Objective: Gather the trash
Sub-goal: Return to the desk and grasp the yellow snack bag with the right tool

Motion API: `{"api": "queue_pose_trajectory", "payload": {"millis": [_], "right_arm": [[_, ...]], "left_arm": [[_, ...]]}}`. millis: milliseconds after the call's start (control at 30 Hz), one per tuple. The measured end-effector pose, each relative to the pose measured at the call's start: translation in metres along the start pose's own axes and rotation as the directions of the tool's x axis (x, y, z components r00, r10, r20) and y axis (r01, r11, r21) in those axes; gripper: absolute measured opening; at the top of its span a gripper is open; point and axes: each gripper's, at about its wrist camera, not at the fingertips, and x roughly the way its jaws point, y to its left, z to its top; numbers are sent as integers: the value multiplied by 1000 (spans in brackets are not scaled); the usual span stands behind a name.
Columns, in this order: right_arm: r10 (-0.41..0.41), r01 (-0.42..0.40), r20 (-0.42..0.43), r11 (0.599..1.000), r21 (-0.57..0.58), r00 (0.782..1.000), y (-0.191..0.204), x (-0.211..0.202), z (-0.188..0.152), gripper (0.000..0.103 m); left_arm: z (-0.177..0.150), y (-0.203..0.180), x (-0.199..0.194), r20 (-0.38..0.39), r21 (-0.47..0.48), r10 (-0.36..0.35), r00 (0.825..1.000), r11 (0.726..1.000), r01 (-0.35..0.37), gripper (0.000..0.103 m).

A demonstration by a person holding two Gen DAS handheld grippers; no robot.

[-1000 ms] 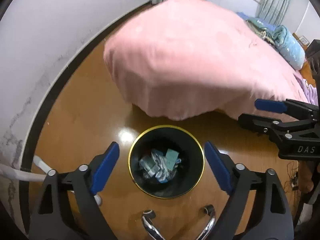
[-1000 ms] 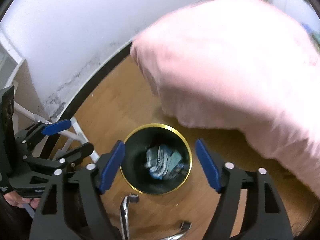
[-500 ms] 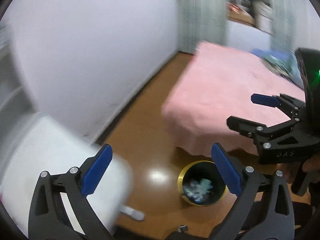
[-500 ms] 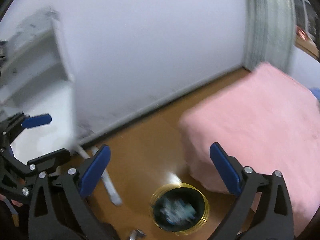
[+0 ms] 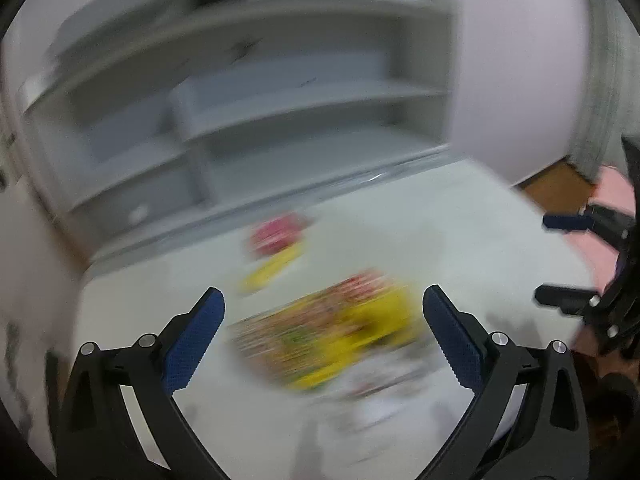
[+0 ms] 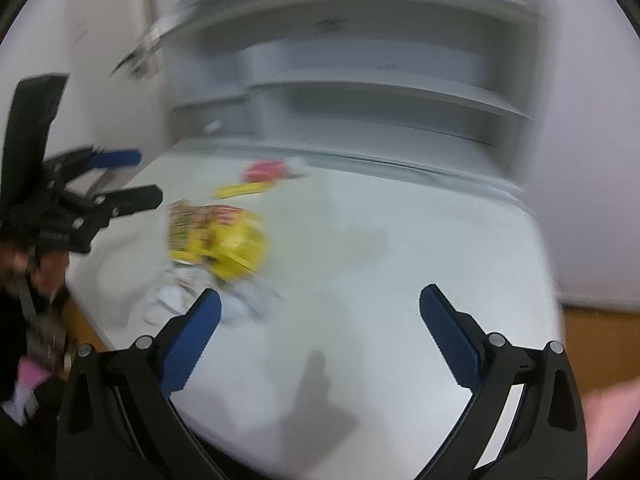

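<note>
Ahead of the left claw (image 5: 323, 332), spread wide and empty, lies the crumpled yellow printed wrapper (image 5: 328, 340) on the white bench (image 5: 460, 240), long axis crosswise. Right claw (image 6: 320, 332), likewise released, sits farther off; wrapper lies to its left.

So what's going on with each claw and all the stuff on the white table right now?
Left claw: open, nothing in it.
Right claw: open, nothing in it.
Yellow packet: lying crumpled on the table, untouched.
Yellow strip: lying flat, untouched.
Pink wrapper: lying near the back edge, too blurry to say more.
White table: trash not yet picked up.
</note>
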Motion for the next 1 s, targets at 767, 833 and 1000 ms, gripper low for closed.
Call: {"api": "queue_pose_trajectory", "payload": {"millis": [767, 833, 1000], "right_arm": [[285, -282, -143, 958, 43, 948, 25, 85, 82, 42], [271, -262, -116, 961, 85, 956, 10, 79, 79, 42], [231, -216, -71, 961, 174, 970, -26, 45, 63, 42]], "left_arm": [[14, 109, 82, -82, -91, -75, 994, 994, 68, 96], [24, 100, 93, -80, -58, -83, 993, 995, 79, 96], [29, 69, 140, -173, 45, -91, 981, 994, 100, 84]]}}
